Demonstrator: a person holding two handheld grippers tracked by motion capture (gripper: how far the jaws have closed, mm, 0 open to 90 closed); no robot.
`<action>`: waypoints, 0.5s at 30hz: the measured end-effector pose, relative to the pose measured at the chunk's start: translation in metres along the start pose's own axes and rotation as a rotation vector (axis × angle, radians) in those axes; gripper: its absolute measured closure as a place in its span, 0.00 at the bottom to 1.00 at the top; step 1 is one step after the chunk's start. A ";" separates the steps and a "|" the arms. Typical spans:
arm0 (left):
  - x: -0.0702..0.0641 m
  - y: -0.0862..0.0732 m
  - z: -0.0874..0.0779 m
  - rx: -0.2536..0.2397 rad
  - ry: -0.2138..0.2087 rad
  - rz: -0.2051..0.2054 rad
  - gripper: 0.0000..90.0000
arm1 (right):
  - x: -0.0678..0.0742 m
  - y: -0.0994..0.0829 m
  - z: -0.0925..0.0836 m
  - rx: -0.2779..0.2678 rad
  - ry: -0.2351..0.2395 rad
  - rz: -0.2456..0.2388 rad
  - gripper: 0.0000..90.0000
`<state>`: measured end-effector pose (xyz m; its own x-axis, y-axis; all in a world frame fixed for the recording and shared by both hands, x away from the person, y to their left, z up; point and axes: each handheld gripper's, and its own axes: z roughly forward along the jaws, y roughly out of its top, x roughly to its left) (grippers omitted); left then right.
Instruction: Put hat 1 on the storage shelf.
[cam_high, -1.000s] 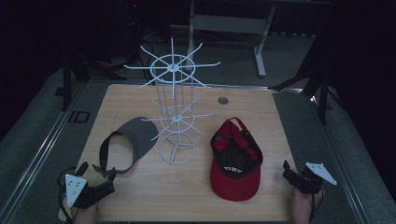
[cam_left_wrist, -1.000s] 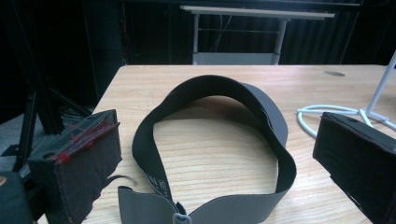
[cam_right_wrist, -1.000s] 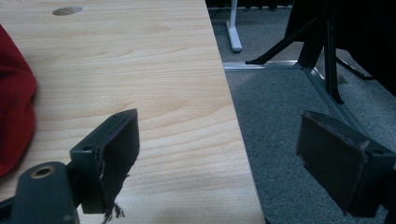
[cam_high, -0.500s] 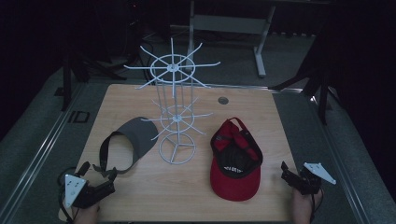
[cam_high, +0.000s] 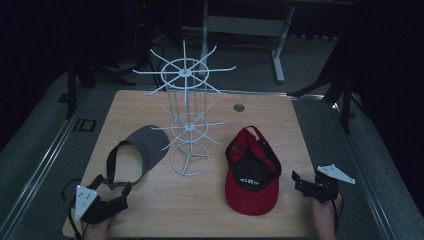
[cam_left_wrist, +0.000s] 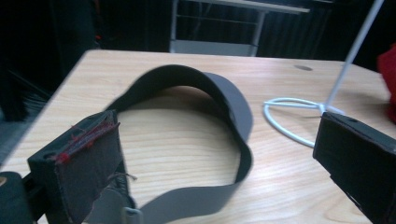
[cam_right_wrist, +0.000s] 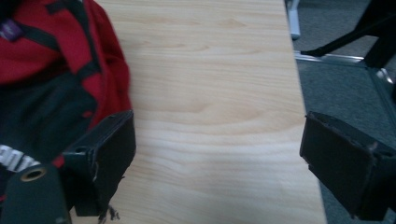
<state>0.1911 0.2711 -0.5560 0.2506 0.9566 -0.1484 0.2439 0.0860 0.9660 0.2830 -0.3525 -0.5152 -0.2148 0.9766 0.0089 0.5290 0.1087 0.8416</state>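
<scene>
Approach to the grey visor strap, jaws apart.
The left gripper (cam_high: 111, 194) is centred over the grey visor (cam_high: 137, 152) strap near the table's (cam_high: 280, 120) left front; the right gripper (cam_high: 306, 186), jaws apart, is kept beside the red cap (cam_high: 251, 170).

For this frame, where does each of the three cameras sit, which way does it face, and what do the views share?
High view: above the near table edge, looking forward and down; hands with left gripper and right gripper enter at the bottom.
Left gripper view: between open jaws, facing the grey visor and white wire rack.
Right gripper view: between open jaws, facing the table beside the red cap.
Shared: visor, rack and cap also appear from above.
</scene>
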 end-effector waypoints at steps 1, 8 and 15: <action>-0.001 0.000 0.000 -0.002 -0.017 -0.011 0.02 | 0.002 0.002 0.000 0.001 -0.010 -0.013 0.11; -0.006 0.001 0.000 0.020 -0.060 0.013 0.02 | 0.012 0.016 0.002 0.026 0.047 -0.039 0.12; -0.018 0.003 0.001 0.068 -0.052 0.089 0.04 | 0.022 0.033 0.007 0.036 0.128 -0.055 0.11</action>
<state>0.1886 0.2537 -0.5511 0.3221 0.9437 -0.0753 0.2812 -0.0194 0.9595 0.3019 -0.3257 -0.4911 -0.3461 0.9376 0.0337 0.5421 0.1705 0.8229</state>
